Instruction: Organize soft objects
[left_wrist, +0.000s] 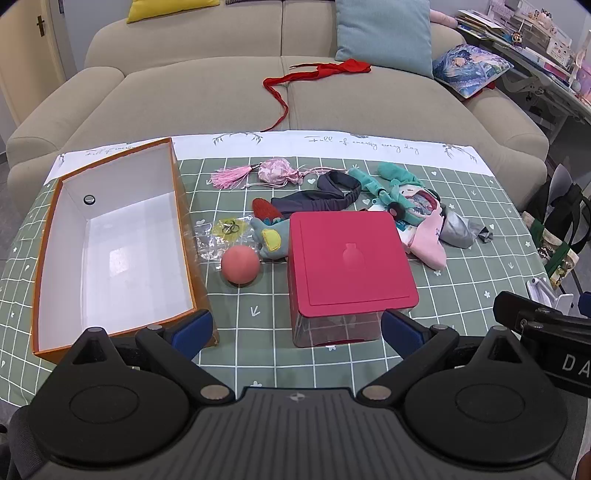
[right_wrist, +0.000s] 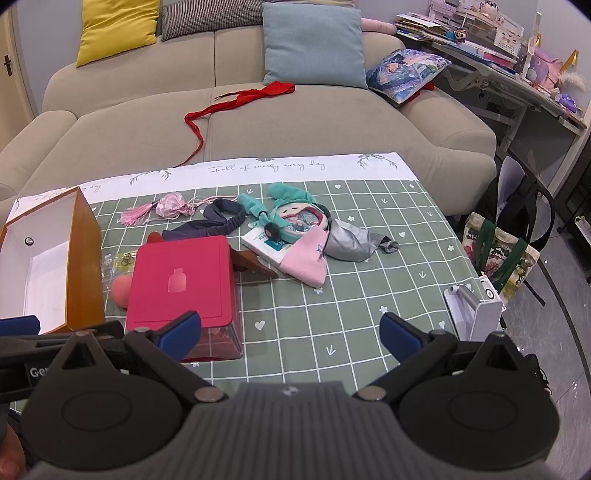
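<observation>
An open orange box (left_wrist: 177, 206) with a white inside stands at the table's left; it also shows in the right wrist view (right_wrist: 83, 258). A clear bin with a red lid (left_wrist: 347, 254) stands mid-table, also in the right wrist view (right_wrist: 181, 280). Soft things lie around it: a pink ball (left_wrist: 241, 264), a teal plush (left_wrist: 269, 240), a dark headband (left_wrist: 321, 195), a pink tassel pouch (left_wrist: 275, 170), a teal-haired doll (right_wrist: 295, 218), a pink cloth (right_wrist: 306, 262), a grey cloth (right_wrist: 347, 242). My left gripper (left_wrist: 297, 328) and right gripper (right_wrist: 290, 332) are open and empty, near the front edge.
A beige sofa (left_wrist: 207, 85) stands behind the table with a red ribbon (left_wrist: 317, 72) and cushions on it. A white device (right_wrist: 474, 308) sits at the table's right edge. Bags (right_wrist: 502, 251) stand on the floor to the right. A cluttered desk (right_wrist: 517, 62) is at far right.
</observation>
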